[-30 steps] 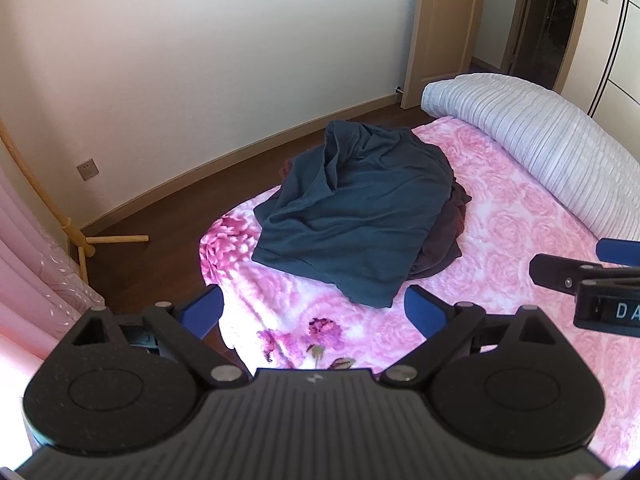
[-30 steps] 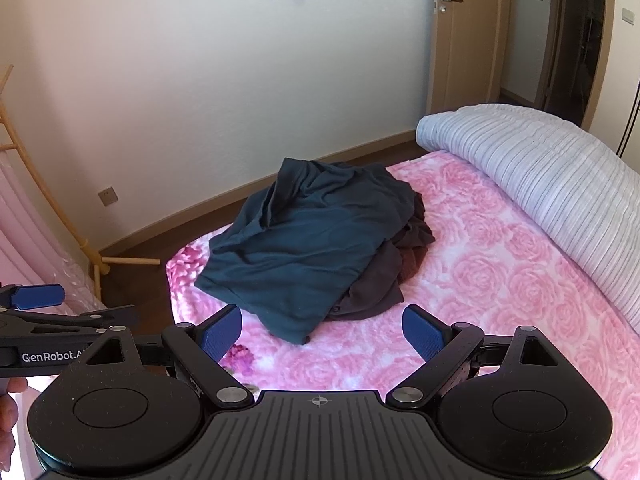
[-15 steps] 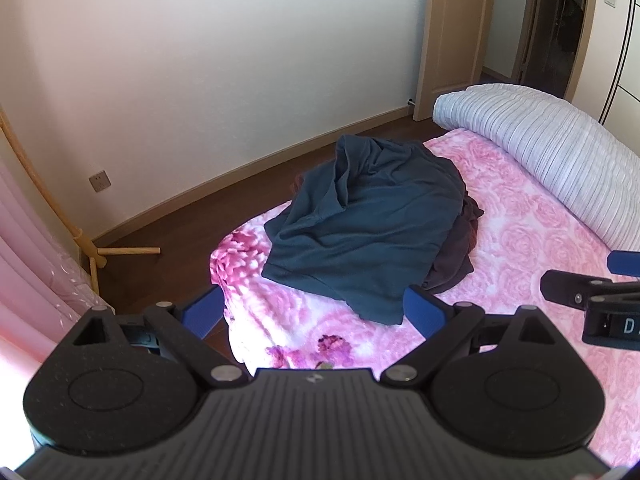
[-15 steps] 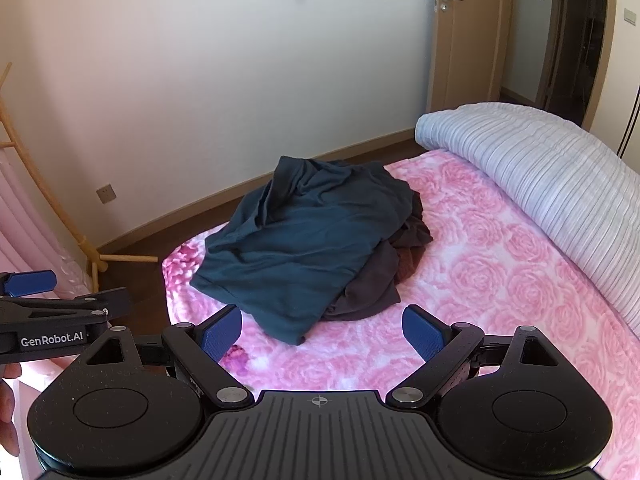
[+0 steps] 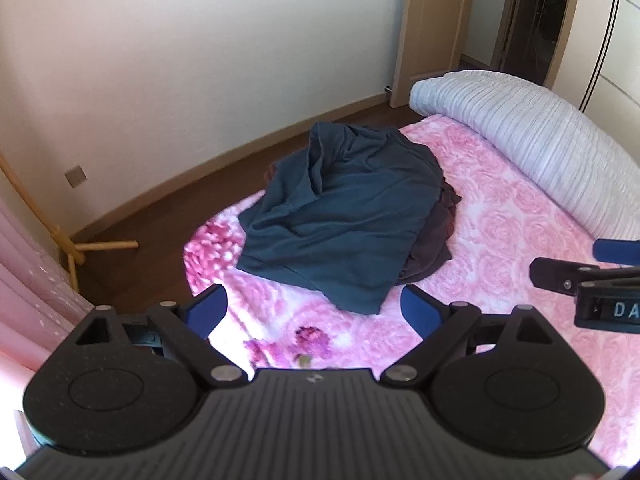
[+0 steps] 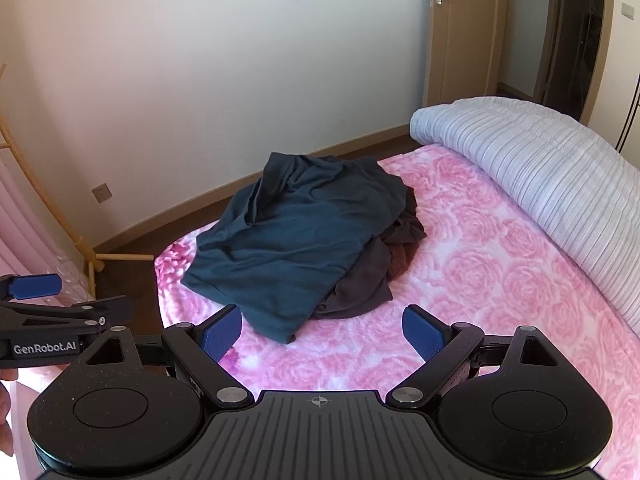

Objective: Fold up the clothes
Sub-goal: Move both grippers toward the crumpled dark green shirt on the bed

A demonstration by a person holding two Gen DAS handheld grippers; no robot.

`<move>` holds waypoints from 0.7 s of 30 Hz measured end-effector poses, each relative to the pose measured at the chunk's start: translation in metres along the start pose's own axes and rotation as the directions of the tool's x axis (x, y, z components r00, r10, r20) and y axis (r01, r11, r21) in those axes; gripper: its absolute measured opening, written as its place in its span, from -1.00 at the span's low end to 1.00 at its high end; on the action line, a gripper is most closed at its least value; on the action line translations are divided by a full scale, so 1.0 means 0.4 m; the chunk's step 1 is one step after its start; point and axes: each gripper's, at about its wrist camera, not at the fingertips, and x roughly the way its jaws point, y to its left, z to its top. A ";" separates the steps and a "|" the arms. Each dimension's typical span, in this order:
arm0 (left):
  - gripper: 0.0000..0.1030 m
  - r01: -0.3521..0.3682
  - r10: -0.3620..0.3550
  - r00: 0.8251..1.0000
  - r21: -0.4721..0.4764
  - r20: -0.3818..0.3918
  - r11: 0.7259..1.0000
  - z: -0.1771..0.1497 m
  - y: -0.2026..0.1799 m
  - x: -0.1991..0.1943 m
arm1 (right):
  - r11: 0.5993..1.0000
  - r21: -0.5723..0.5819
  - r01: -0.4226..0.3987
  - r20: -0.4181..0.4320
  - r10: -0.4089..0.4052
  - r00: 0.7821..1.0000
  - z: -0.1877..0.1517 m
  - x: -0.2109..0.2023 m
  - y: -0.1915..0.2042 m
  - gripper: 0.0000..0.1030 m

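Two claws hover above a bed (image 6: 500, 280) covered in a pink rose-print blanket, neither touching any cloth. At the far left a pink curtain (image 5: 28, 280) hangs beside a wooden rack (image 5: 72, 248) standing on the dark floor. The left claw (image 5: 314, 306) is released, its blue pads spread wide with nothing between them, held over the near edge of the bed. Just beyond it lies the pile of clothes (image 5: 344, 220): a teal garment (image 6: 288, 248) crumpled on top, covering most of a dark brown garment (image 6: 372, 280) that shows along the pile's right side. The pile sits near the bed's corner closest to the wall. The right claw (image 6: 322, 334) is likewise released and empty, its pads apart just short of the teal garment's near hem. Further right, a rolled white ribbed quilt (image 6: 540, 168) lies along the bed's far side, well apart from the pile. A wooden door (image 6: 460, 32) stands behind it.
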 end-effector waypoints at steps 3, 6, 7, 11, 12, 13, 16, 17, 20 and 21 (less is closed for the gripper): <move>0.79 -0.011 0.011 1.000 -0.012 -0.006 1.000 0.001 0.008 0.002 | 1.000 -0.007 -0.004 0.001 0.004 1.000 0.002 0.004 -0.007 0.75; 0.79 -0.034 0.034 0.999 0.003 -0.006 0.999 -0.002 0.008 0.006 | 1.000 -0.016 -0.008 0.004 0.008 1.000 0.004 0.008 -0.017 0.75; 0.79 -0.045 0.045 0.999 0.011 -0.005 0.999 -0.004 0.007 0.007 | 1.000 -0.019 -0.009 0.004 0.010 1.000 0.004 0.010 -0.021 0.75; 0.79 -0.082 0.082 0.997 0.047 -0.004 0.996 -0.009 0.004 0.023 | 0.999 -0.032 -0.023 0.011 0.024 1.000 0.002 0.018 -0.041 0.75; 0.79 -0.086 0.086 0.996 0.058 -0.006 0.995 -0.008 0.004 0.030 | 0.999 -0.035 -0.024 0.012 0.024 1.000 0.006 0.025 -0.045 0.75; 0.79 -0.089 0.089 0.996 0.068 -0.008 0.994 -0.007 0.005 0.037 | 0.999 -0.036 -0.021 0.013 0.022 1.000 0.013 0.035 -0.048 0.75; 0.79 -0.090 0.092 0.996 0.113 -0.012 0.990 0.011 0.011 0.077 | 0.999 -0.041 -0.015 0.016 0.015 1.000 0.032 0.067 -0.056 0.75; 0.79 -0.088 0.090 0.996 0.129 -0.012 0.988 0.018 0.014 0.093 | 0.999 -0.042 -0.012 0.017 0.013 1.000 0.039 0.078 -0.058 0.75; 0.79 -0.075 0.077 0.997 0.184 -0.005 0.980 0.048 0.024 0.155 | 0.999 -0.046 -0.005 0.020 0.006 1.000 0.059 0.110 -0.066 0.75; 0.79 -0.067 0.068 0.998 0.204 -0.001 0.977 0.060 0.029 0.182 | 0.999 -0.048 -0.003 0.021 0.004 1.000 0.065 0.120 -0.068 0.75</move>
